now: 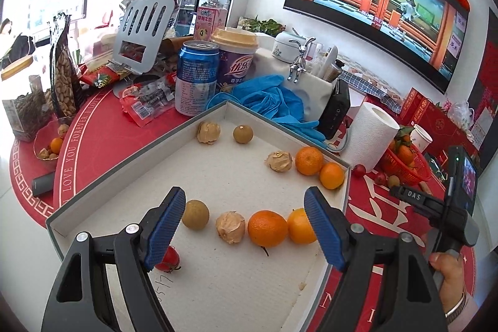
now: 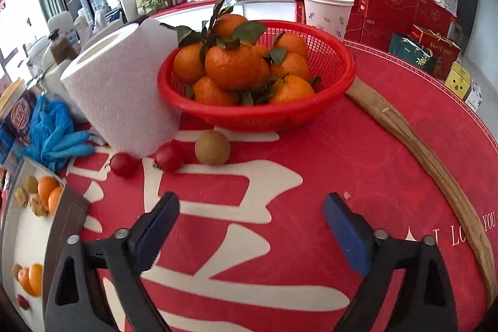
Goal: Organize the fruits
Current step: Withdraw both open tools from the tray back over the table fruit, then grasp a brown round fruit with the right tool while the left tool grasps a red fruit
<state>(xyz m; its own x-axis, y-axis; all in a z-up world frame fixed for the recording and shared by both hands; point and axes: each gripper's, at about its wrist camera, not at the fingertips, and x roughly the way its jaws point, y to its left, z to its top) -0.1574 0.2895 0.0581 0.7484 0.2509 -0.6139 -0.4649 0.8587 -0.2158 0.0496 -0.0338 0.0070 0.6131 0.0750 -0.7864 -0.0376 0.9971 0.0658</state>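
Note:
A shallow white box (image 1: pixel 218 111) holds fruit in rows: a longan (image 1: pixel 195 214), a husked fruit (image 1: pixel 230 227), two oranges (image 1: pixel 267 228), and a red cherry tomato (image 1: pixel 169 259) partly behind my finger. A farther row has husked fruits, a longan and two oranges (image 1: pixel 308 160). My left gripper (image 1: pixel 246 226) is open and empty above the near row. My right gripper (image 2: pixel 250 226) is open and empty over the red tablecloth, short of two cherry tomatoes (image 2: pixel 169 157) and a longan (image 2: pixel 212 147). A red basket (image 2: pixel 336 58) of oranges stands behind them.
A paper towel roll (image 2: pixel 118 89) and blue gloves (image 2: pixel 53 133) stand left of the basket. A paper cup (image 2: pixel 326 11) and red gift boxes are behind. A can (image 1: pixel 196 77), a cup, snack bags and a spatula crowd the table beyond the box. A wooden strip (image 2: pixel 420 145) lies at right.

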